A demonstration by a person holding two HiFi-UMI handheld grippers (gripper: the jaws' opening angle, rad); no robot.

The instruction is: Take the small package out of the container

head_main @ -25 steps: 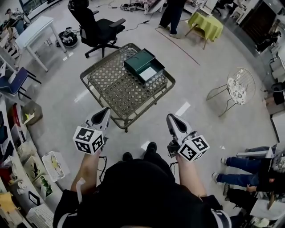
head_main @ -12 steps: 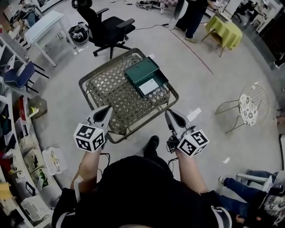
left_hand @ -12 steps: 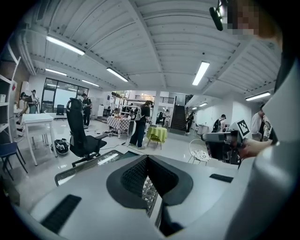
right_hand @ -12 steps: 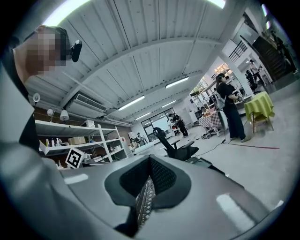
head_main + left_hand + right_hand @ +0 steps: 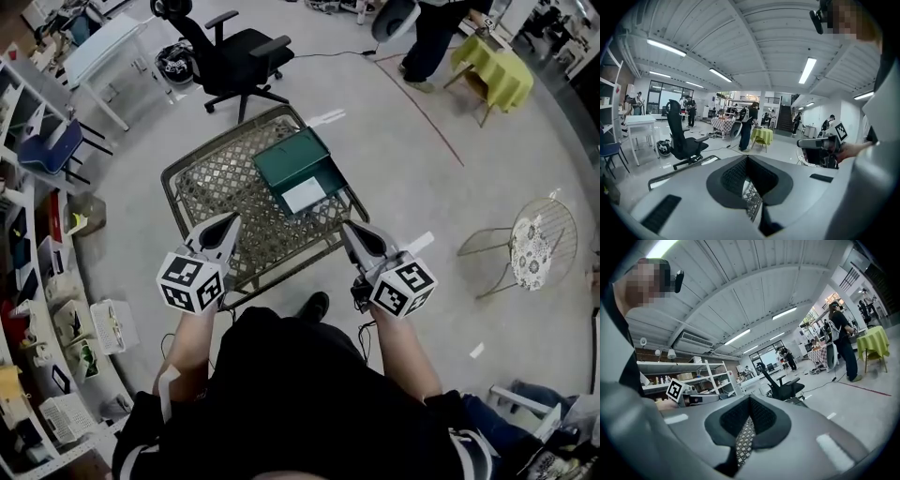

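A dark green box-shaped container (image 5: 295, 159) lies on the wicker table (image 5: 202, 178), its drawer pulled out toward me. A small white package (image 5: 305, 195) lies in the drawer. My left gripper (image 5: 230, 218) hovers over the table's near left edge, shut and empty. My right gripper (image 5: 345, 226) hangs by the near right corner, also shut with nothing in it. Both are short of the container. In the left gripper view the left gripper (image 5: 747, 157) has its jaws together; in the right gripper view so does the right gripper (image 5: 750, 397).
A black office chair (image 5: 234, 56) stands beyond the table. A wire chair (image 5: 530, 248) is at the right, a yellow-green covered table (image 5: 497, 70) and a standing person (image 5: 436, 33) at the back right. Shelves (image 5: 37, 281) line the left side.
The person has stepped toward the wicker table, so it now lies just beyond both grippers. Both grippers stay shut and keep their places in front of the body.
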